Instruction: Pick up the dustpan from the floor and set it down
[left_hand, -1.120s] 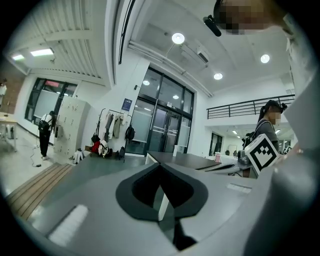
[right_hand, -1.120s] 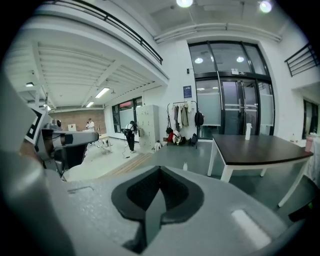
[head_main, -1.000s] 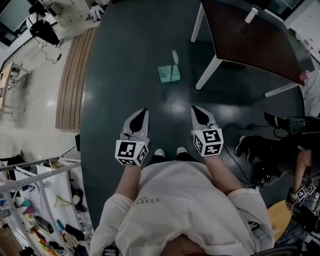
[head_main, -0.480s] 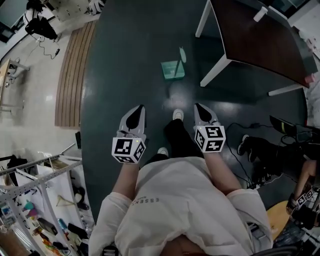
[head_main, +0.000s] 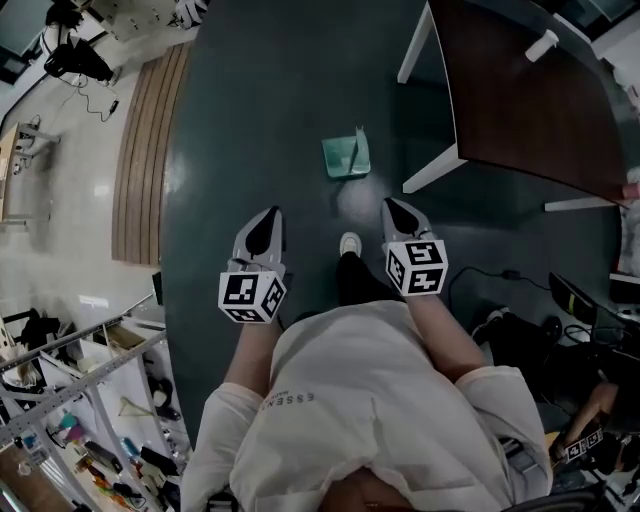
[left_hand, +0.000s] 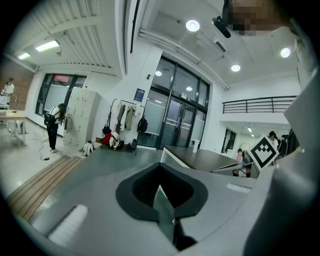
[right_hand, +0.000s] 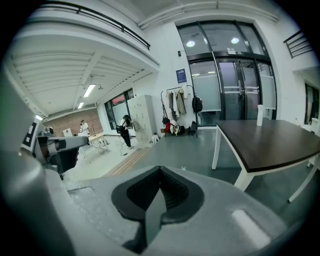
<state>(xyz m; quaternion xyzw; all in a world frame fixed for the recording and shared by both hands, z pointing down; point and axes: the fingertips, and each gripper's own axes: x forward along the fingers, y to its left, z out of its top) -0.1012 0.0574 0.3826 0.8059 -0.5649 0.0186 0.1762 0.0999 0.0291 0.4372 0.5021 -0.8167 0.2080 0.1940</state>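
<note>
Currently both claws are pinched fully together and empty, left gripper (head_main: 271, 214) and right gripper (head_main: 391, 205) well short of the green dustpan (head_main: 346, 158) on the floor (head_main: 250, 110) beside the table leg (head_main: 432, 171); arriving unopened, they'd likely shove it against that leg

Left gripper (head_main: 266, 222): held out ahead of the body, pointing forward, jaws together, nothing between them.
Right gripper (head_main: 397, 215): alongside, well apart from the left, jaws together, empty.
Left forearm (head_main: 250, 348): bare, extended forward.
Right forearm (head_main: 442, 338): bare, extended forward.
</note>
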